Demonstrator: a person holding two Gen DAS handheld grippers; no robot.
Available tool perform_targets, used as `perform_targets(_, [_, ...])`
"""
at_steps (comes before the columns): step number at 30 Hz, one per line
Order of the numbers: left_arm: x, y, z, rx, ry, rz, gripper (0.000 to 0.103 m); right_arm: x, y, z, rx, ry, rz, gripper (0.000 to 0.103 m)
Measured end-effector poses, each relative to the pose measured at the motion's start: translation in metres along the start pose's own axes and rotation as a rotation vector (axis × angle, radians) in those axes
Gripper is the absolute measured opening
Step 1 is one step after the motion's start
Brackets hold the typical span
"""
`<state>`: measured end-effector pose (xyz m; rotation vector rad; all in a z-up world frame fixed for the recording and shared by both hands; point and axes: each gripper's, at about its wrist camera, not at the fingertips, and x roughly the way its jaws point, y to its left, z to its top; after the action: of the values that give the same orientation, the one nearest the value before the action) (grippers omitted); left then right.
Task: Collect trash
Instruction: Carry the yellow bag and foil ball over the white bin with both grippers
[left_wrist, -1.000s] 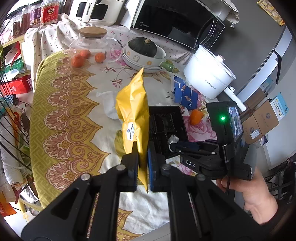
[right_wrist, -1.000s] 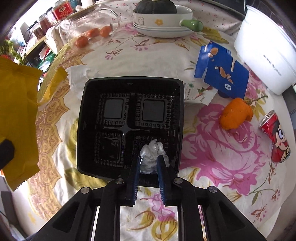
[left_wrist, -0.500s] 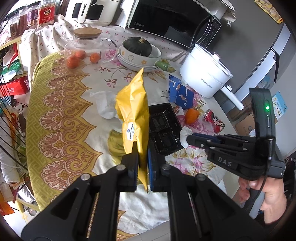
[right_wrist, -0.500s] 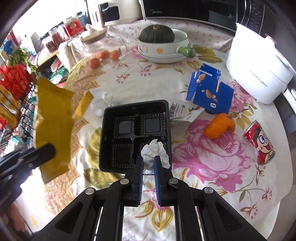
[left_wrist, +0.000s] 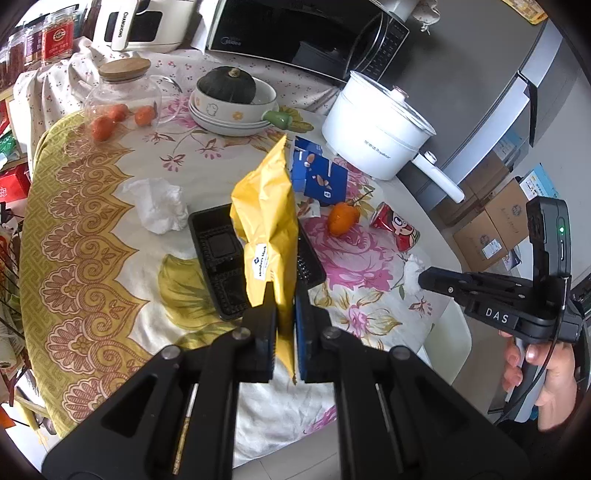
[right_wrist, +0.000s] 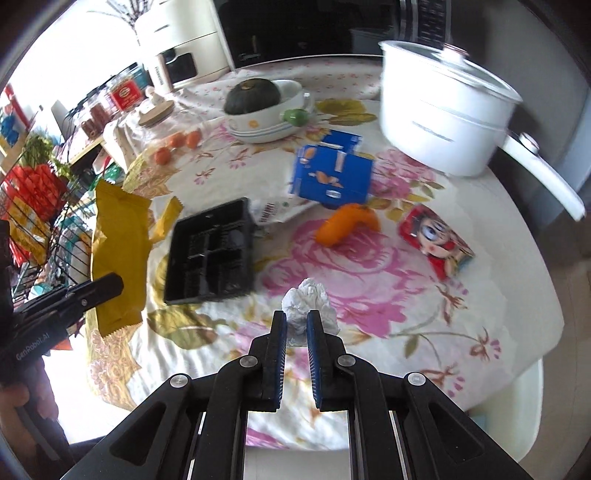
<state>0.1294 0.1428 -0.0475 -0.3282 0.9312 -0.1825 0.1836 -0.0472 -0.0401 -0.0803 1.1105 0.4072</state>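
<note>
The left gripper (left_wrist: 284, 321) clamps a yellow snack bag (left_wrist: 267, 218), the right gripper (right_wrist: 295, 325) a crumpled tissue (right_wrist: 310, 302); carton (right_wrist: 332, 173), can (right_wrist: 436, 240), tray (right_wrist: 210, 251) and another tissue wad (left_wrist: 159, 206) remain uncollected.

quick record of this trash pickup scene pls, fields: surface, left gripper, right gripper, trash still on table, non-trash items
surface: round table with a floral cloth
left gripper: shut on the yellow wrapper, held upright above the black tray
right gripper: shut on a crumpled tissue, off the table
trash still on table: black tray, second white tissue, blue carton, red can lying on its side
non-trash items: white pot, squash in a bowl, glass jar, orange pepper
</note>
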Motion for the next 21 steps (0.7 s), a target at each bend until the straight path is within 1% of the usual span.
perform_targets(6, [0.013, -0.028, -0.002, 0.034, 0.022, -0.029, 0.01, -0.018, -0.055, -0.022, 0.071, -0.005, -0.038, 0.012])
perform_targets(13, [0.035, -0.069, -0.007, 0.098, 0.057, -0.069, 0.01, -0.031, -0.116, -0.054, 0.159, -0.022, -0.05, 0.012])
perform_targets(16, [0.045, -0.087, -0.01, 0.128, 0.076, -0.088, 0.01, -0.028, -0.141, -0.071, 0.203, 0.026, -0.058, 0.012])
perform_targets(18, [0.051, -0.098, -0.012, 0.145, 0.088, -0.102, 0.01, -0.032, -0.151, -0.078, 0.197, 0.029, -0.074, 0.012])
perform_targets(21, [0.059, -0.114, -0.014, 0.169, 0.1, -0.124, 0.01, -0.037, -0.165, -0.091, 0.209, 0.039, -0.072, 0.012])
